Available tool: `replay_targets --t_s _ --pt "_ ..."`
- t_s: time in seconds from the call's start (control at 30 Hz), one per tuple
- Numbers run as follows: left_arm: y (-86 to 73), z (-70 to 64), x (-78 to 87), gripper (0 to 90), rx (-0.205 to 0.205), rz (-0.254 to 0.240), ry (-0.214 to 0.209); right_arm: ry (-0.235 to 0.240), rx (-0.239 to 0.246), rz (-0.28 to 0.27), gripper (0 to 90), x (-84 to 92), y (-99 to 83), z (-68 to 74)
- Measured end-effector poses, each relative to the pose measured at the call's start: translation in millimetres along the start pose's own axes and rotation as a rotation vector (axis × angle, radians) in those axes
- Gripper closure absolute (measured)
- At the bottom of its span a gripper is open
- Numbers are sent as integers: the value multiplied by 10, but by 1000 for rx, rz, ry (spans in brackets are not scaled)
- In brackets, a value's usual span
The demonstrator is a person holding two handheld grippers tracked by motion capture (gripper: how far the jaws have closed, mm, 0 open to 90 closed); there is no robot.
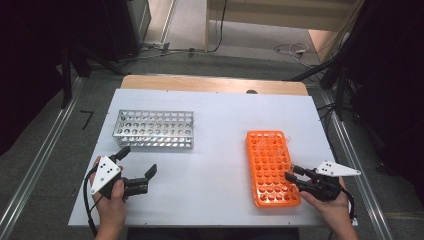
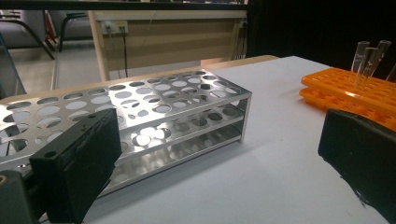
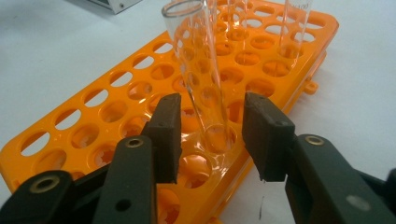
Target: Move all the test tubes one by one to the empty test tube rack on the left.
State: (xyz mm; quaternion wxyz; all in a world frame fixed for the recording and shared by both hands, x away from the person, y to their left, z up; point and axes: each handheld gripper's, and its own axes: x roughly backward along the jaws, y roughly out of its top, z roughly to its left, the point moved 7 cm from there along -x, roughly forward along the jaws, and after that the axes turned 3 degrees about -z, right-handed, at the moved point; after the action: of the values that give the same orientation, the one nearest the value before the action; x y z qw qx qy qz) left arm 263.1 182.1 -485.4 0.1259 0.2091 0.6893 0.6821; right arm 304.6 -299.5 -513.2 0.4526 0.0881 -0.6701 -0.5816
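Now your right tool (image 3: 212,135), half-closed but not gripping, straddles the upright glass tube (image 3: 201,70) standing in the orange rack (image 3: 93,126).

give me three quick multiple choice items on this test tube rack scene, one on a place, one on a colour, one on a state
1. Where on the table does the metal rack stand, in the high view?
A. left of the plastic rack
B. right of it
C. on top of it

2. What colour is the plastic rack?
A. blue
B. orange
C. green

3. How do the right gripper jaws stand about the glass tube?
A. far from it
B. either side of it, gaps showing
C. holding it above the rack

Answers:
1 A, the high view shows it to the left.
2 B, it is bright orange.
3 B, the tube stands in its hole between the pads.
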Motion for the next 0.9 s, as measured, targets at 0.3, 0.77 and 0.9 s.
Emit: replay_targets --t_s 0.3,0.77,0.9 --pt "-7 -30 -16 0 -4 4 -9 -19 41 -13 667 -18 -11 -5" --pt "-10 -48 -19 0 -2 5 -17 -15 21 -36 740 8 41 -19" --pt "-8 -55 -21 0 -4 5 -19 -25 3 -49 741 54 105 -24"
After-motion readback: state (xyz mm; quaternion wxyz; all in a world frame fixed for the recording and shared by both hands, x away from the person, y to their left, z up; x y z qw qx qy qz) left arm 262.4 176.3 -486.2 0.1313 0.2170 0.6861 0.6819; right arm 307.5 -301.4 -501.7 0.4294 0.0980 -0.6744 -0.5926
